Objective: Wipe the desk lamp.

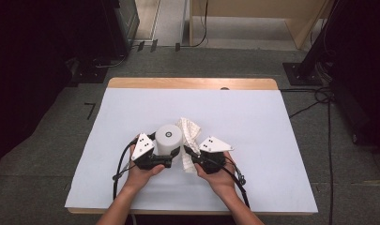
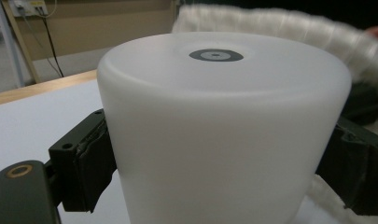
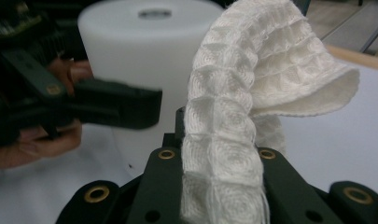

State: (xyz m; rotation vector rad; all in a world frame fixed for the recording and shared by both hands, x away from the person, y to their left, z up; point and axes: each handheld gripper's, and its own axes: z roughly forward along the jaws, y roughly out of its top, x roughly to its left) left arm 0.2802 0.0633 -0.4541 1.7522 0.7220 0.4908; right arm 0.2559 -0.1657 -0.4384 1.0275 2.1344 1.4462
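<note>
The left gripper clamps a white cylinder bearing a grey ring mark, no readable writing; the right gripper pinches a waffle-weave cloth.

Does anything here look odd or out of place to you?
Nothing looks spilled or broken. The one untidy thing is the white waffle cloth: pinched in the right gripper, it curls over and flops beside the white cup, which stands upside down, clamped by the left gripper.
</note>
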